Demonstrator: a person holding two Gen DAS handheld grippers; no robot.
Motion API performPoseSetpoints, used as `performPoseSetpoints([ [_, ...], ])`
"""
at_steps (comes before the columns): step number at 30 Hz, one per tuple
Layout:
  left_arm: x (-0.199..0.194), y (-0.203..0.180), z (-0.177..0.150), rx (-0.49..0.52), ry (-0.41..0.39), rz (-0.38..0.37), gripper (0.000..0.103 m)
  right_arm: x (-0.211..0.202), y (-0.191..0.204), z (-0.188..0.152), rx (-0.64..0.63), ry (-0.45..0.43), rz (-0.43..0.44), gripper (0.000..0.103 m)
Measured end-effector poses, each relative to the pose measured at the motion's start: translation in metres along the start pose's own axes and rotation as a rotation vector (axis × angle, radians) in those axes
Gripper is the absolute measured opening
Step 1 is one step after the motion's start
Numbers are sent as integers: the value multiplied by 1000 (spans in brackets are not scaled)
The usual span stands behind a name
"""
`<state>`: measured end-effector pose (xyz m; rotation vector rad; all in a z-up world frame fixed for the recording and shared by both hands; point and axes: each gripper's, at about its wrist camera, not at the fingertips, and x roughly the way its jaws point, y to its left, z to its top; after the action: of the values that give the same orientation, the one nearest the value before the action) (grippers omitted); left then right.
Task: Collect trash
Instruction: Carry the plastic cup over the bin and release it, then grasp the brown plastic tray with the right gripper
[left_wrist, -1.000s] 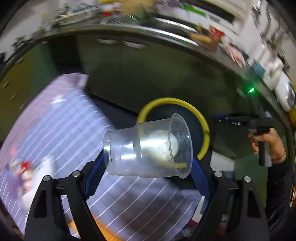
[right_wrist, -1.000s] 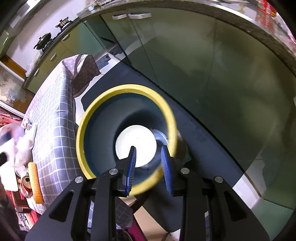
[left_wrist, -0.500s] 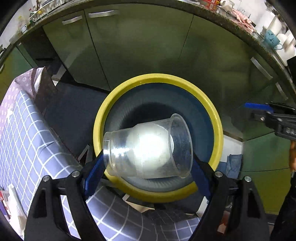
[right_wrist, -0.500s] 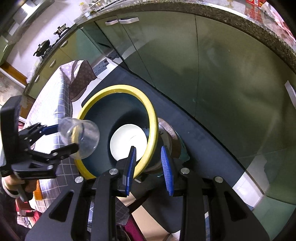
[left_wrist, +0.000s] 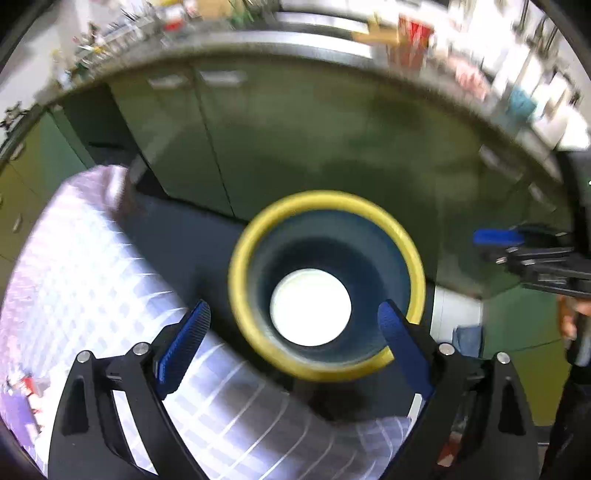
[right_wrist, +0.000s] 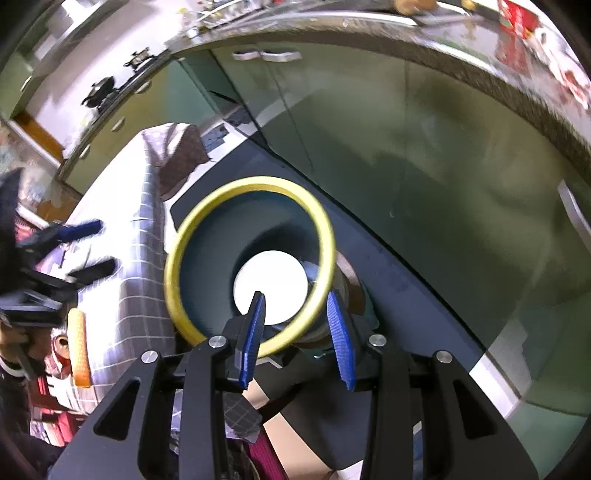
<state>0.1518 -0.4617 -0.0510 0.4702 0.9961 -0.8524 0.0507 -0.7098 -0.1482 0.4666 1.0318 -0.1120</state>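
A dark blue trash bin with a yellow rim (left_wrist: 243, 266) stands on the floor beside the table; it also shows in the right wrist view (right_wrist: 173, 258). A white round object (left_wrist: 310, 306) lies at its bottom, seen too in the right wrist view (right_wrist: 269, 284). A clear cup edge (right_wrist: 312, 271) shows inside the bin. My left gripper (left_wrist: 293, 332) is open and empty above the bin's near rim. My right gripper (right_wrist: 297, 317) is open and empty over the bin; it also appears at the right of the left wrist view (left_wrist: 498, 240).
A table with a grey checked cloth (left_wrist: 92, 277) lies left of the bin, with an orange corn cob (right_wrist: 79, 343) and wrappers on it. Green cabinets (left_wrist: 295, 140) under a cluttered counter stand behind. Dark floor mat (right_wrist: 388, 266) surrounds the bin.
The clear plastic cup held in my left gripper is gone from it; the jaws have opened wide. The left gripper pulled back from the bin. The right gripper opened slightly.
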Motion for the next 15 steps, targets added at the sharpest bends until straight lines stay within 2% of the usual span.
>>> performPoseSetpoints([
  [4, -74, 55, -33, -90, -66, 65, 88, -9, 42, 3, -88, -15, 16, 35],
  [8, -143, 130, -86, -233, -111, 200, 88, -12, 107, 9, -211, -24, 71, 38],
  [12, -177, 181, -140, -347, -102, 282, 88, 1, 192, 11, -354, 13, 145, 39],
  [15, -181, 209, -176, -427, -60, 292, 88, 18, 254, 10, -442, 70, 217, 39],
])
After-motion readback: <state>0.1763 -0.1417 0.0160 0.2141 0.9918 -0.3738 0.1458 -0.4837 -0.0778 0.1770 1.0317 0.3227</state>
